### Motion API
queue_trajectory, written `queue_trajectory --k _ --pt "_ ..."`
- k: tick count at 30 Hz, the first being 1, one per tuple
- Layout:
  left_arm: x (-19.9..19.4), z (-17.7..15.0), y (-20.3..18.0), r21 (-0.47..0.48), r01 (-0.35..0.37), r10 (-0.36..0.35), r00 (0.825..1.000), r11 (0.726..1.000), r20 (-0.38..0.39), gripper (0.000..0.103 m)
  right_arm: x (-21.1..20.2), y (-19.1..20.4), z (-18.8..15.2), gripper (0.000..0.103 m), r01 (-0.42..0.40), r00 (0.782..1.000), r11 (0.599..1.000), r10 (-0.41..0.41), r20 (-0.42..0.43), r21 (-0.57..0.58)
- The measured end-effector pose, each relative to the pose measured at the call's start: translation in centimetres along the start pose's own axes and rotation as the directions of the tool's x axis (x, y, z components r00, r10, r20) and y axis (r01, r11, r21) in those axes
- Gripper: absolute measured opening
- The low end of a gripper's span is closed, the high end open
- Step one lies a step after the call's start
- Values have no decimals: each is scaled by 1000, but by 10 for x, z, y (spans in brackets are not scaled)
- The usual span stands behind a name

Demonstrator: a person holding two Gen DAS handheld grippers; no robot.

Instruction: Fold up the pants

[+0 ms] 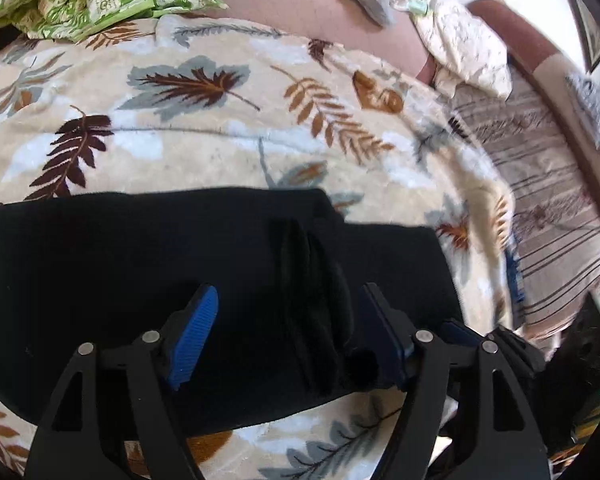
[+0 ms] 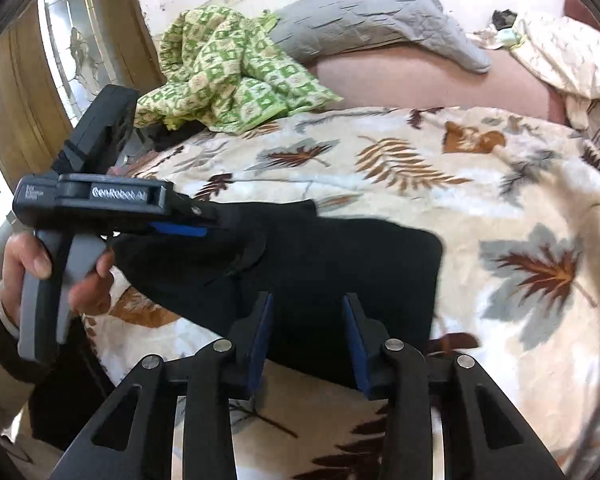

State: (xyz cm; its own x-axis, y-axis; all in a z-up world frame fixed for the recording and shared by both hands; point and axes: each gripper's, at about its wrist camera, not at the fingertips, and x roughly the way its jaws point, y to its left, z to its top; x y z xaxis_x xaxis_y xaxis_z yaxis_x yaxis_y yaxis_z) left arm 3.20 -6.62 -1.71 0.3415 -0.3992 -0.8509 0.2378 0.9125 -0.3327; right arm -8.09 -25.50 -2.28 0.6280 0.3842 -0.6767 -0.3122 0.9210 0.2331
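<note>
Where pants [image 2: 340, 264] end, blanket [image 2: 500, 184] beyond.

The black pants [image 1: 140, 248] are cut off at the left edge of the left wrist view, and their near hem is covered by the left gripper [image 1: 288, 336]. Beyond the pants, the leaf-print blanket [image 2: 520, 208] is smeared by blur at the right. Left of the pants, the person's sleeve [image 2: 4, 320] is cropped.

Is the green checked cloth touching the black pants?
Apart. In the right wrist view, the green cloth sits bunched far up the bed, and bare leaf blanket lies between it and the pants.
</note>
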Motion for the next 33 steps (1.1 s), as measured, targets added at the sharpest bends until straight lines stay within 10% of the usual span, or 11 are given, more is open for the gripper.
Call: queue_trajectory --k 8,18,26,33 --pt "15 -4 -3 27 -172 170 983 985 70 73 37 39 -9 35 -37 998 997 34 -49 -63" --pt "-5 -6 5 -40 -130 133 987 991 91 73 19 41 -7 37 -36 999 998 36 19 -44" --pt "-28 -28 -21 -16 -66 67 990 998 121 75 2 -21 7 37 173 984 983 -175 38 65" --pt "3 -42 -26 6 -208 206 975 978 86 75 25 -46 16 38 232 972 968 -234 2 99"
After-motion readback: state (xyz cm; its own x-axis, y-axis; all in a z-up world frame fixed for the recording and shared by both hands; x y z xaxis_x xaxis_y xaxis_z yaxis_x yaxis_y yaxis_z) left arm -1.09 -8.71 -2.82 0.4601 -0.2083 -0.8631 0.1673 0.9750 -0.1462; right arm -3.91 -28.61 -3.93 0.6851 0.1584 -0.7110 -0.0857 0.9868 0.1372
